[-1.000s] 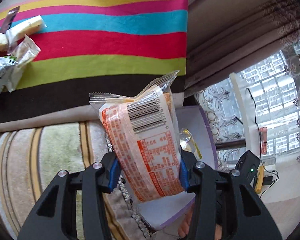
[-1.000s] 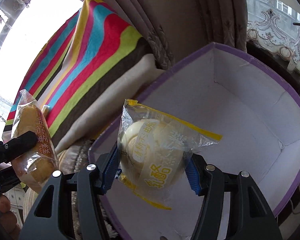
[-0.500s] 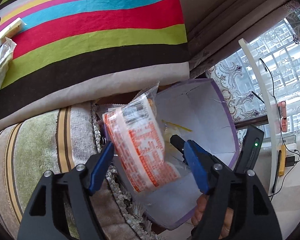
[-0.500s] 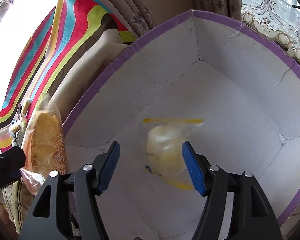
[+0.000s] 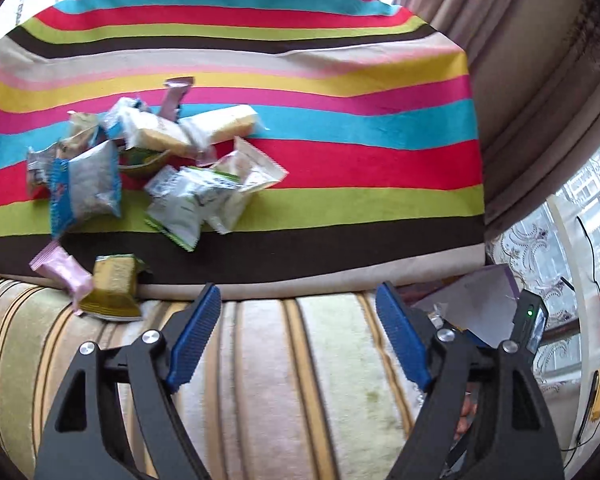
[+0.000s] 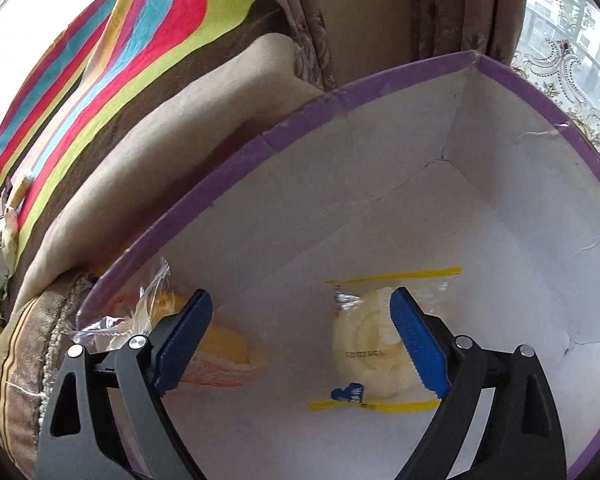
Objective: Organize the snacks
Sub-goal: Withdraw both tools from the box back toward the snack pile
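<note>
Both packets have just been released into the purple-rimmed box (image 6: 380, 92), the yellow-sealed bun (image 6: 364, 344) and orange-printed cake (image 6: 220, 350) now lying on its floor, while the left gripper (image 5: 300, 340) and right gripper (image 6: 300, 344) are opening empty, and the snack pile (image 5: 152, 168) on the striped cloth (image 5: 340, 152) is left to be fetched

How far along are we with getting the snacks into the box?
Done: two packets lie in the purple-rimmed white box, a clear yellow-striped bun wrapper and an orange-printed cake packet. In hand: nothing; the left gripper and right gripper are empty, jaws opening. Left: the pile of wrapped snacks on the striped cloth.
</note>
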Tool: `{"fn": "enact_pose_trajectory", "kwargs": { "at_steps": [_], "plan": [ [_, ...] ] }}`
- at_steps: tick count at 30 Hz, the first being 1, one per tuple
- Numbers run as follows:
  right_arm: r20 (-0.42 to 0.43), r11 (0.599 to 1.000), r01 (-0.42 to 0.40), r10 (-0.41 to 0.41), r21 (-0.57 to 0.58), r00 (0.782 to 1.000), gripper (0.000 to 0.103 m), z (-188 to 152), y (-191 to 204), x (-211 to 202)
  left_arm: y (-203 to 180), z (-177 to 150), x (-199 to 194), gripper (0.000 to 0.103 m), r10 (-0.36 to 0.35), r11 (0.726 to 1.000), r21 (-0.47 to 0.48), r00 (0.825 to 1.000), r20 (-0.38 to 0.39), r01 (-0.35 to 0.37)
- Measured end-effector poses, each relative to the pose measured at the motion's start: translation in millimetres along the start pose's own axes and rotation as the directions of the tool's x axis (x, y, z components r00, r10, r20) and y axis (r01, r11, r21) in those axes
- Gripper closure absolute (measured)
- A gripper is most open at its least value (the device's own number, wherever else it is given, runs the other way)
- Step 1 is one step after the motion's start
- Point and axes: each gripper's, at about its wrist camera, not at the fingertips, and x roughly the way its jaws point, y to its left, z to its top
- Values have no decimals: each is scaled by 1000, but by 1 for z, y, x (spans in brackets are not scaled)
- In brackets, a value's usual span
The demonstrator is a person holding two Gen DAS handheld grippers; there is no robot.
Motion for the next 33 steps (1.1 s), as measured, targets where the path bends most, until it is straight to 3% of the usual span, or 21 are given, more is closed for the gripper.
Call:
{"fn": "enact_pose_trajectory", "kwargs": {
  "at_steps": [2, 3, 7, 10, 16, 20, 26, 28, 31, 33],
  "plan": [
    [62, 995, 94, -96, 27, 993, 14, -4, -10, -10, 17, -2, -2, 23, 26, 999, -39, 1000, 2, -26],
    [76, 994, 96, -100, 46, 992, 14, -4, -15, -15, 26, -3, -2, 23, 39, 998, -56, 999, 3, -39],
    [117, 998, -45, 41, 33, 992, 14, -6, -18, -33, 51, -8, -4, 23, 72, 992, -99, 997, -4, -72],
    [100, 989, -131, 137, -72, 985, 14, -8, 9, -35, 62, -8, -13, 23, 97, 989, -113, 995, 26, -94],
    [61, 983, -105, 115, -153, 991, 14, 4, 58, -12, 84, -10, -24, 23, 126, 983, -141, 991, 41, -119],
    [70, 982, -144, 153, -119, 986, 15, 6, 50, -19, 99, -13, -22, 23, 126, 973, -195, 992, 21, -119],
    [116, 997, 34, -27, -63, 993, 14, 1, 0, -42, 108, -16, -24, 23, 113, 970, -220, 993, 29, -104],
    [122, 999, -3, 9, -52, 992, 14, -3, -13, -51, 111, -17, -21, 23, 106, 967, -232, 994, 15, -100],
    [99, 987, -133, 142, -91, 985, 14, -3, -11, -58, 111, -17, -20, 23, 101, 968, -234, 995, 15, -95],
    [74, 977, -128, 142, -172, 987, 14, 0, 15, -52, 111, -17, -21, 23, 99, 969, -231, 995, 18, -93]
  ]
}}
